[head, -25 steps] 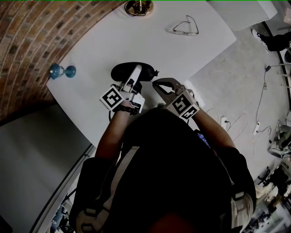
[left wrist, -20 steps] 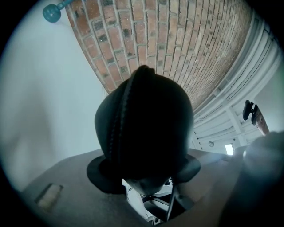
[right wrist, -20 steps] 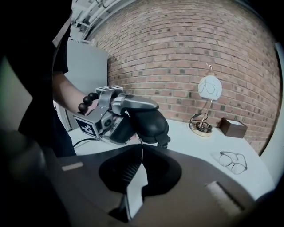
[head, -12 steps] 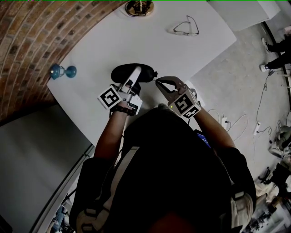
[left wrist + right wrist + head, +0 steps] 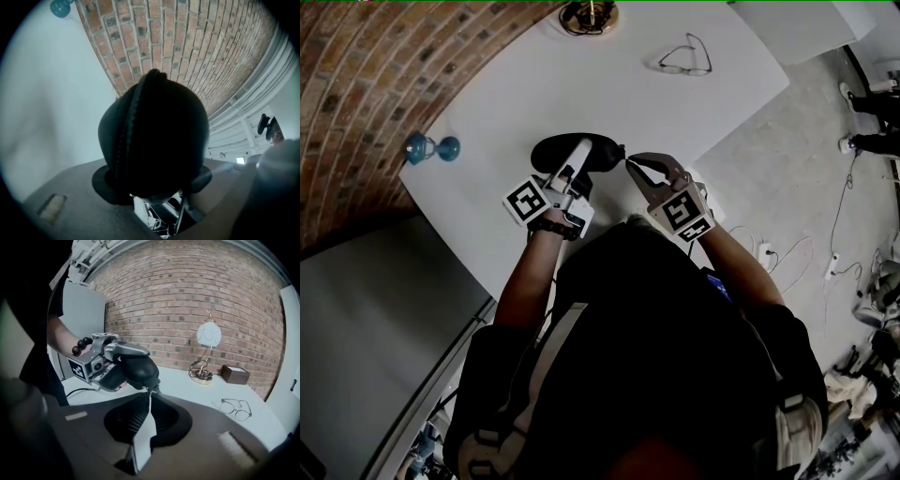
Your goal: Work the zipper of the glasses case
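The black glasses case [image 5: 572, 148] is held just above the white table [image 5: 525, 84], and my left gripper [image 5: 578, 157] is shut across its middle. In the left gripper view the case [image 5: 154, 117] fills the centre between the jaws, with its zipper line [image 5: 127, 131] running up its left side. My right gripper [image 5: 630, 162] is at the case's right end. In the right gripper view its tips [image 5: 151, 396] meet, shut on the small zipper pull [image 5: 154, 390] at the end of the case [image 5: 139, 370]. My left gripper [image 5: 101, 364] shows there behind the case.
A pair of glasses [image 5: 682, 64] [image 5: 236, 408] lies on the far right of the table. A lamp [image 5: 207, 341] [image 5: 587, 14] and a small brown box [image 5: 236, 373] stand near the brick wall. A blue object [image 5: 429, 146] sits at the table's left edge. Floor with cables lies to the right.
My right gripper has shifted a little up and towards the case's right end. The left gripper and the case have stayed in place.
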